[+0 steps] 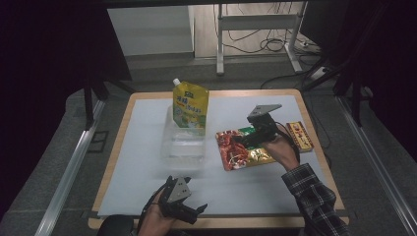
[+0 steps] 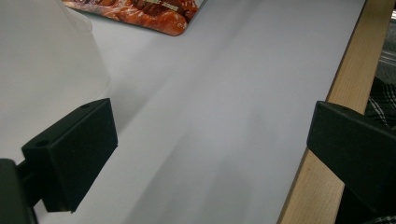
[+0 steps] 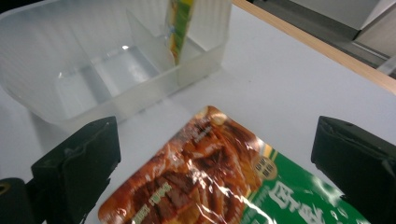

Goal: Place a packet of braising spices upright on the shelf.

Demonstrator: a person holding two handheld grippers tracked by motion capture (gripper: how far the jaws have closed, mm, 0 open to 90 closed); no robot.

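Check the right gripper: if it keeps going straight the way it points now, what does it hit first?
Most likely the red and green food packet: the right gripper points down at it with open jaws astride it. The clear divided bin lies farther along, behind the packet. Height above the packet is unclear.

The counter (image 1: 147, 147) had a pale wooden rim and a light grey-white mat covering nearly all of its top. A clear plastic bin (image 1: 183, 142) with inner dividers stood on the mat left of centre. A flat food pouch (image 1: 243, 147), printed red and green, lay on the mat just right of the bin, apart from it. A small red and yellow box (image 1: 300, 135) lay near the right edge, just beside the pouch.
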